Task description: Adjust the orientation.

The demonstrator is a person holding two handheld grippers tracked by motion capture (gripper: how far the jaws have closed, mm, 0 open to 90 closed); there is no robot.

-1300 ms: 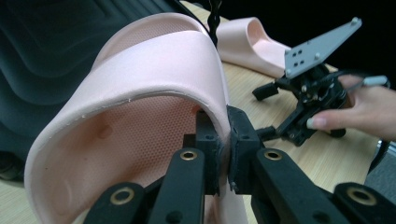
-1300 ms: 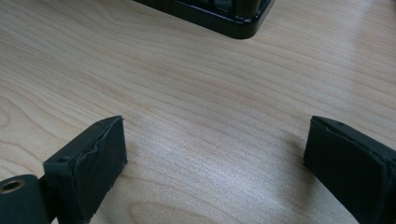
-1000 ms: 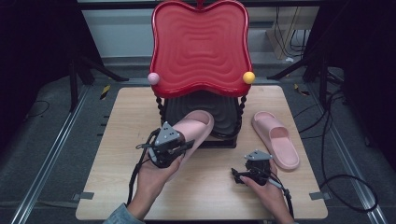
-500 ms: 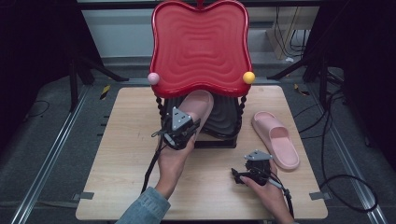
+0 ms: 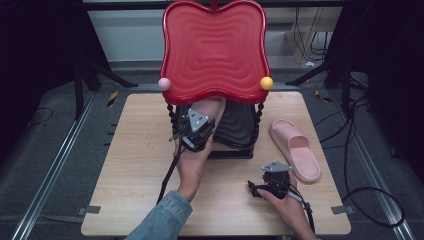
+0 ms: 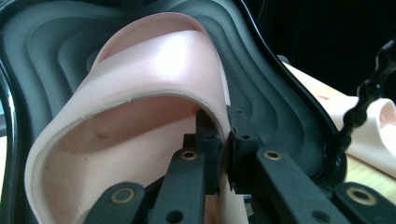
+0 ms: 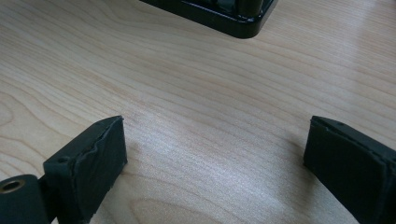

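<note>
Wooden table point(image 5: 130, 165): left claw point(image 6: 223, 140) pinching slipper point(image 6: 154, 70) strap on black tray point(image 6: 280, 98); right claw point(image 7: 215, 154) open.

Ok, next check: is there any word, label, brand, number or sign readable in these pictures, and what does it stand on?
None can be read.
The pink slipper held in the left tongs: no print on it.
The second pink slipper on the table: plain.
The red tray of the stand, and the black tray below it: ridges, no lettering.
The right tongs: no marking.
</note>
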